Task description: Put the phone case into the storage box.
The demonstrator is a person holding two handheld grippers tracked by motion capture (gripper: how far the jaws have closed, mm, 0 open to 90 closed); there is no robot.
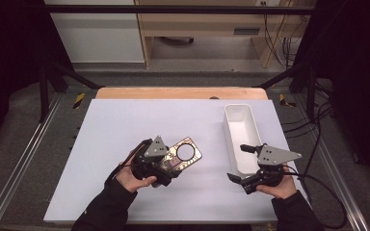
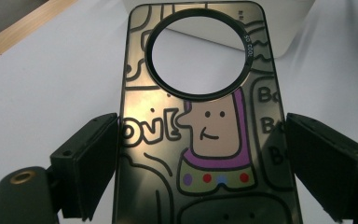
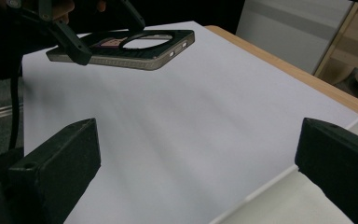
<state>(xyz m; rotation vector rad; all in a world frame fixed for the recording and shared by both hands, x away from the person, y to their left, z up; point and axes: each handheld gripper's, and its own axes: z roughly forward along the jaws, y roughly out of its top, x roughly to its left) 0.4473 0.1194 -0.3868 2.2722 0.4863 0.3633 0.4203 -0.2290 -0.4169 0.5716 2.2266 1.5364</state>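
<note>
A phone case (image 1: 184,154) with a cartoon print and a large round camera hole hangs just above the white table top, left of centre. My left gripper (image 1: 166,162) is shut on it, one jaw pressing each long edge. In the left gripper view the phone case (image 2: 205,140) runs up between the two black pads (image 2: 91,163). In the right gripper view the phone case (image 3: 135,51) shows at the top left, lifted off the surface. My right gripper (image 1: 237,162) stands open at the near right beside the tray, with nothing between its jaws (image 3: 200,158).
A long white tray (image 1: 227,130) lies at the right side of the white sheet (image 1: 125,120); its near corner (image 3: 279,200) sits under the right jaws. A wooden table edge (image 1: 180,93) runs along the back. Black frame rails flank the table.
</note>
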